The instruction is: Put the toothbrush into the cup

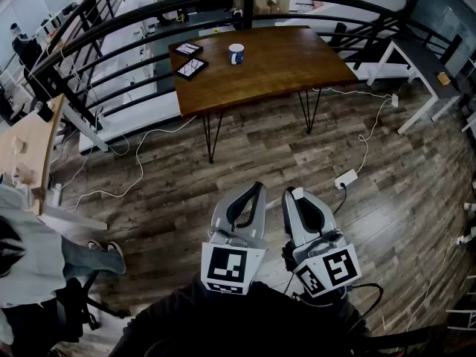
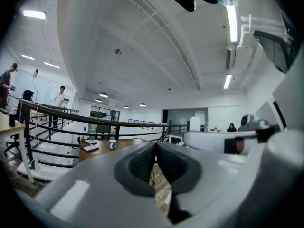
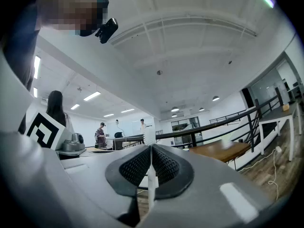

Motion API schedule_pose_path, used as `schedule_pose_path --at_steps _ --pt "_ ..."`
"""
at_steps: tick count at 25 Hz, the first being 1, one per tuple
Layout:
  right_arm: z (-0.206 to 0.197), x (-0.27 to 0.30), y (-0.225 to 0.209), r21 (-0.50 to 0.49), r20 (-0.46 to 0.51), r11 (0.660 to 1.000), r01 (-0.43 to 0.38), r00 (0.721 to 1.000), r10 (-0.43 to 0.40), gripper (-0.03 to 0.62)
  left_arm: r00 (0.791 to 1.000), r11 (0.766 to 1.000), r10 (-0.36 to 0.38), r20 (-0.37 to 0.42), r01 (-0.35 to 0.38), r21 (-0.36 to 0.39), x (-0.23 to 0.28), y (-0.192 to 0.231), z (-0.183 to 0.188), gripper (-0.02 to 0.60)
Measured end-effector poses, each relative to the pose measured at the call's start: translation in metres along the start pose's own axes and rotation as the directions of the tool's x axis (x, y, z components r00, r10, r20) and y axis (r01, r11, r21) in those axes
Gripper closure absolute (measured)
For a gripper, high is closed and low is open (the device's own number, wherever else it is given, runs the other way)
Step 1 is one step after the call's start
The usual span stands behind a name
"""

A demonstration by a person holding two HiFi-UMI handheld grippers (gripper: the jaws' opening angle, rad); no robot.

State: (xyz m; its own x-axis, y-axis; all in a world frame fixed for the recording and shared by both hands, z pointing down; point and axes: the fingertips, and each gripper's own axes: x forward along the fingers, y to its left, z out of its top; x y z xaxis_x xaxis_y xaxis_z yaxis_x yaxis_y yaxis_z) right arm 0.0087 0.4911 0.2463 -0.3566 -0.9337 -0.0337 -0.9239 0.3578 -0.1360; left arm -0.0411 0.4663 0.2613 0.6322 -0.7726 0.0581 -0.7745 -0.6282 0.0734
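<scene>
A white cup with a blue band (image 1: 236, 53) stands on the brown wooden table (image 1: 290, 65) far ahead, beyond a stretch of plank floor; it also shows small in the left gripper view, cup (image 2: 112, 144). Both grippers are held level close to my body. My right gripper (image 1: 296, 193) is shut on a white toothbrush (image 3: 151, 186), whose handle runs upright between the pads with the bristle head (image 3: 149, 136) poking above the tips. My left gripper (image 1: 258, 187) is shut, its pads meeting with nothing between them.
Two dark boards (image 1: 190, 58) lie on the table's left part. A black curved railing (image 1: 111, 28) runs behind the table. White cables and a power strip (image 1: 346, 178) lie on the floor. A white table (image 1: 416, 58) stands right. A seated person (image 1: 30, 266) is at left.
</scene>
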Motion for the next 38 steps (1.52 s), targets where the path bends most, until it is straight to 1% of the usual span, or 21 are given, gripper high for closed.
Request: schedule_pose_path --at_steps 5,8,14,17,22,26,29,38 --pt "0.002 0.044 0.014 -0.015 0.002 1.0 -0.011 1.0 0.011 0.585 1.0 1.0 0.001 0.014 -0.001 -0.006 0.011 0.042 0.01 0.574" --pt "0.002 0.062 0.021 -0.031 0.007 0.999 -0.013 1.0 0.014 0.585 1.0 1.0 -0.001 0.018 0.001 -0.007 0.017 0.061 0.01 0.574" --pt "0.004 0.081 0.013 -0.046 -0.002 0.999 0.013 1.0 -0.013 0.585 1.0 0.999 -0.027 0.007 0.028 -0.034 0.032 0.073 0.006 0.574" --pt "0.002 0.089 0.008 -0.039 -0.006 0.999 0.03 1.0 -0.03 0.585 0.999 0.998 -0.039 -0.007 0.039 -0.047 0.04 0.077 0.0 0.574" --pt "-0.005 0.107 -0.011 -0.039 -0.013 0.999 0.038 0.999 -0.038 0.585 0.999 0.998 -0.043 -0.021 0.042 -0.046 0.063 0.086 -0.005 0.574" --pt "0.0 0.125 -0.026 -0.034 -0.004 0.999 0.027 1.0 -0.027 0.585 1.0 0.999 -0.028 -0.013 0.028 -0.029 0.085 0.095 0.0 0.574" --pt "-0.001 0.139 -0.038 -0.027 0.003 0.999 0.021 1.0 -0.021 0.585 0.999 1.0 -0.025 -0.03 0.025 -0.015 0.102 0.101 0.0 0.574" --pt "0.016 0.176 -0.096 0.023 0.049 1.0 0.0 0.999 -0.001 0.585 0.998 0.999 -0.007 -0.057 0.01 0.044 0.166 0.101 0.013 0.574"
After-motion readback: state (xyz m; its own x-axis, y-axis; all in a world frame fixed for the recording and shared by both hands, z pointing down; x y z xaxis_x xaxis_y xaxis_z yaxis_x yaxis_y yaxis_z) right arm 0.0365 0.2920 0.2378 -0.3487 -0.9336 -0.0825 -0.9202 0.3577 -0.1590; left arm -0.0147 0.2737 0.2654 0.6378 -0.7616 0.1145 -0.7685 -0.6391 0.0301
